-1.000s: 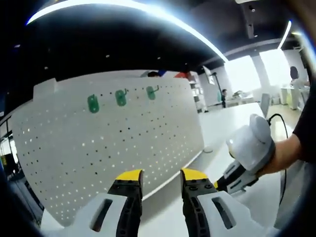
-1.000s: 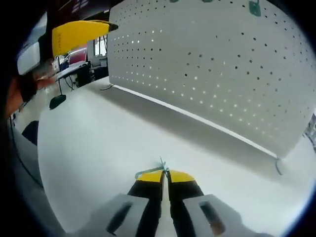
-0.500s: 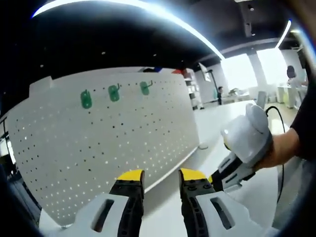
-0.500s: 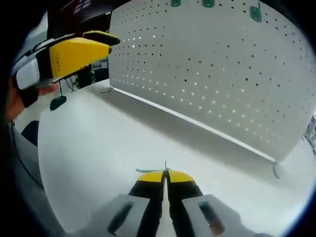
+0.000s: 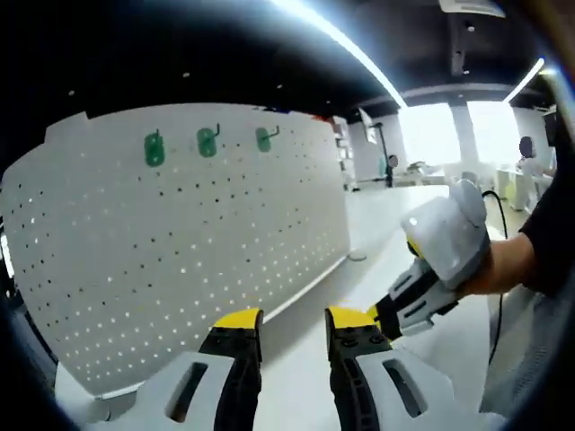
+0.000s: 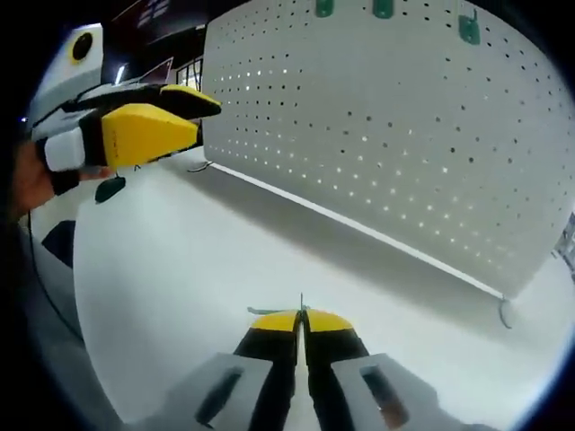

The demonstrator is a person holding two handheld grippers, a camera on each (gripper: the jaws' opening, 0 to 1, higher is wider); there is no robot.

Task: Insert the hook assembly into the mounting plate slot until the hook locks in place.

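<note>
Currently, in the left gripper view, our left gripper holds nothing; its jaws stand apart with a clear gap between the yellow tips. Ahead stands the white pegboard, upright on the white table. Three green hooks already sit in a row near its top edge. Our right gripper enters from the right, held in a hand, near the left one and low over the table.

In the right gripper view, our right gripper has its jaws pressed together on a thin wire hook. A short metal tip rises above the yellow ends and a slim greenish piece sticks out to the left. How much of it lies inside the jaws we cannot tell. The pegboard runs across the upper right, well apart from the tips, and the left gripper comes in at the upper left.

We judge the hook to be light, stiff and small, and likely to twist in the grip. We advise holding it by its base, leaving the prongs free to enter the holes.
</note>
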